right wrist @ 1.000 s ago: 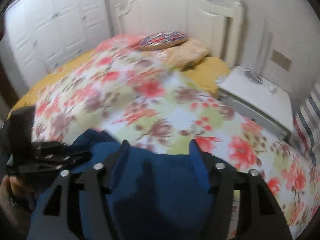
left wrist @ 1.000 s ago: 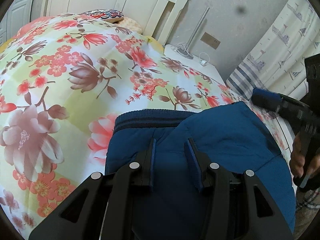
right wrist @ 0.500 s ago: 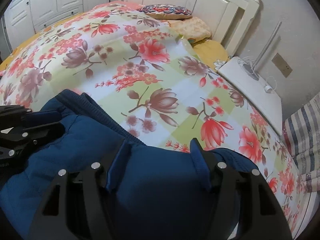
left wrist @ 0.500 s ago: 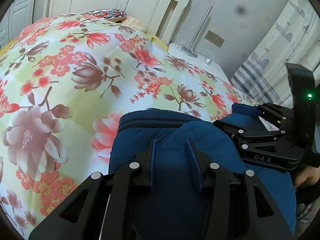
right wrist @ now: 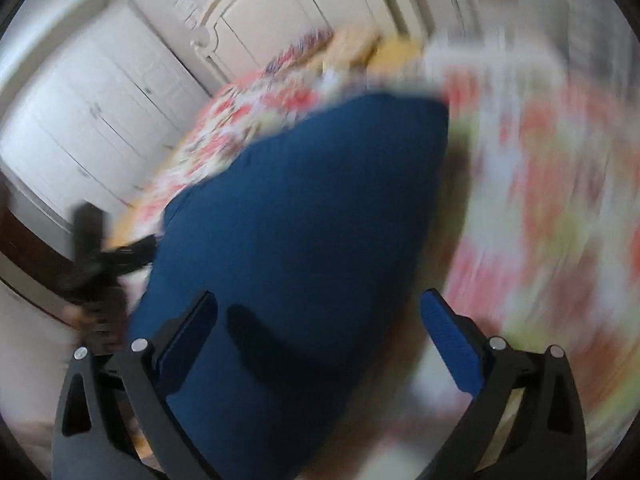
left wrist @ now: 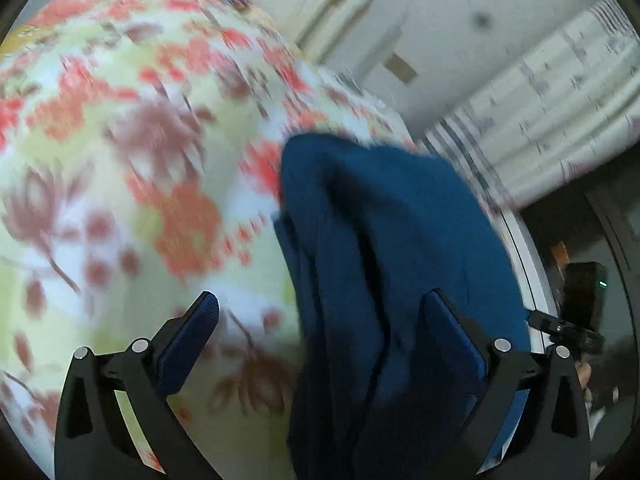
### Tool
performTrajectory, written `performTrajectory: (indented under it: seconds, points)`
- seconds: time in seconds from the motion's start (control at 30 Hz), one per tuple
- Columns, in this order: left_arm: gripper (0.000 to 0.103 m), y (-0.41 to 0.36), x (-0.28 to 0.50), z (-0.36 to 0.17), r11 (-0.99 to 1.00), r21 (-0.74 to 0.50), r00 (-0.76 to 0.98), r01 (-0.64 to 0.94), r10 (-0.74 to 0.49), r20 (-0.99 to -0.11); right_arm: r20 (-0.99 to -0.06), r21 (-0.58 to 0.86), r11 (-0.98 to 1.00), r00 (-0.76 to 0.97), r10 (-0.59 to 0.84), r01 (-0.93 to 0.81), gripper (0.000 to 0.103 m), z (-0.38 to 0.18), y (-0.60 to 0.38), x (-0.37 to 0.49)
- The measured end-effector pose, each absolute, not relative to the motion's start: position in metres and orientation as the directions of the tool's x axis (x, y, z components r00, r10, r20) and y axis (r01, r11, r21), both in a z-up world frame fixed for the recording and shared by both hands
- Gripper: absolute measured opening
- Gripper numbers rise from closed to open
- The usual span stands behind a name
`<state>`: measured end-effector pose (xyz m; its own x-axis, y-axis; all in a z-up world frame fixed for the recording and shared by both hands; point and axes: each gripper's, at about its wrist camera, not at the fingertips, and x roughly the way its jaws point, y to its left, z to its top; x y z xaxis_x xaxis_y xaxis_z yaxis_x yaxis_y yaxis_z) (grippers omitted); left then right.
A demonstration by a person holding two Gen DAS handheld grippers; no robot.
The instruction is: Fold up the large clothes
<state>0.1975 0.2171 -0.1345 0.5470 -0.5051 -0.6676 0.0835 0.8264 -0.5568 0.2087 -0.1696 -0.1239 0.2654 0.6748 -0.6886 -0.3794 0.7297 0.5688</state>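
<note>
A dark blue garment (left wrist: 384, 248) lies bunched on the floral bedspread (left wrist: 120, 152); it also shows in the right wrist view (right wrist: 304, 220). My left gripper (left wrist: 320, 312) is open, jaws wide apart, its right finger over the garment and its left finger over the bedspread. My right gripper (right wrist: 316, 312) is open, jaws wide, above the garment. Each view shows the other gripper at its edge: the right gripper (left wrist: 576, 320) and the left gripper (right wrist: 96, 256). Both views are motion-blurred.
A white headboard (left wrist: 332, 0) and a wall stand behind the bed. Striped curtains (left wrist: 560, 100) hang at the right. White wardrobe doors (right wrist: 100, 120) stand at the left in the right wrist view. The bed's edge (left wrist: 528, 264) runs beside the garment.
The left gripper has opened wide and let go of the garment; the right one has widened. Both have swung apart fast, blurring the views. The garment now lies bunched on the bed.
</note>
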Motion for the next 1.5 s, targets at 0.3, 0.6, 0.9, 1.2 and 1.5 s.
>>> performTrajectory:
  seconds: [0.3,0.6,0.9,1.2,1.5]
  points:
    - [0.076,0.196,0.227,-0.162,0.635,-0.763,0.445,0.123,-0.722,-0.530,-0.581,0.599,0.663,0.325,0.746,-0.449,0.084,-0.140,-0.163,0.194]
    - [0.052,0.082,0.310,-0.133,0.722,-0.656,0.507,0.219,-0.659,-0.556,-0.570,0.432,0.825,0.599,0.562,-0.364,0.063,-0.103,-0.239,0.235]
    - [0.068,0.034,0.378,-0.128,0.785,-0.599,0.554,0.161,-0.574,-0.603,-0.624,0.472,0.858,0.610,0.488,-0.204,0.081,-0.110,-0.289,0.291]
    - [0.099,0.023,0.240,-0.007,0.999,-0.020,0.892,0.041,-0.045,-0.450,-0.514,0.218,0.967,0.826,0.231,-0.135,0.100,-0.026,-0.255,0.166]
    - [0.099,-0.014,0.138,0.034,0.997,0.067,0.922,0.032,-0.003,-0.387,-0.507,-0.031,0.997,0.861,0.041,-0.066,0.100,0.019,-0.209,0.073]
